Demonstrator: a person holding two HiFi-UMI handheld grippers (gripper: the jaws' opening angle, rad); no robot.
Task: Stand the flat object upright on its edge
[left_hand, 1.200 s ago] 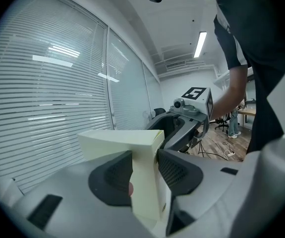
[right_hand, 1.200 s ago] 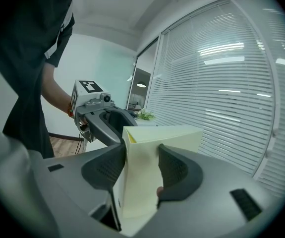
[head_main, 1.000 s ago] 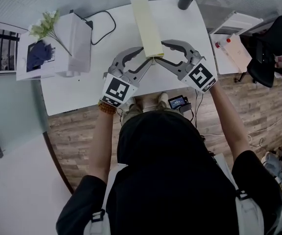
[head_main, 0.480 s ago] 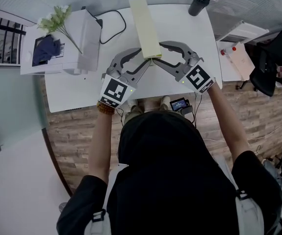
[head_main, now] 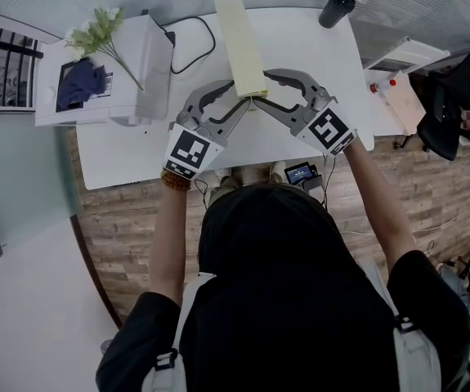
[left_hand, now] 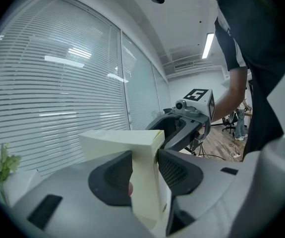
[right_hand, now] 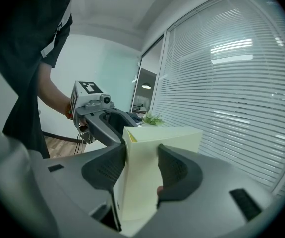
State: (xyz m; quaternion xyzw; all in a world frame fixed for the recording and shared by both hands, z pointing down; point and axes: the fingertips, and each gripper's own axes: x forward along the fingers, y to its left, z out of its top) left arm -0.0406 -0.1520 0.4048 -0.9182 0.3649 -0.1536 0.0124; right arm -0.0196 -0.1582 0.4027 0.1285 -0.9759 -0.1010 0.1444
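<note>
Box: pale yellow box (head_main: 243, 43), long and slim, lies lengthwise over middle of white table (head_main: 316, 55); far end at table's far edge, near end approx mid-table. Narrow face looks up.
Contact w/ table: can't tell if box's bottom edge rests on table or is just off it.
L gripper (head_main: 241, 95): comes in from table's near-left; jaws set fairly wide, clamped on box's near end. In left gripper view both pads (left_hand: 117, 175) press flat on opposite faces of box (left_hand: 117, 143).
R gripper (head_main: 262, 88): comes in from table's near-right, same near end; in right gripper view its pads (right_hand: 174, 170) are closed on box (right_hand: 172, 138).
Pair: tips meet at near end, marker cubes toward table's near edge.
Printer-like white unit (head_main: 141, 68): table's left side.
Flowers (head_main: 96, 35): at table's far-left, by unit.
Black cable (head_main: 190, 43): loops on table btw unit & box.
Dark cup (head_main: 335, 8): table's far-right corner.
Small device (head_main: 304, 172): on floor, just off table's near edge.
</note>
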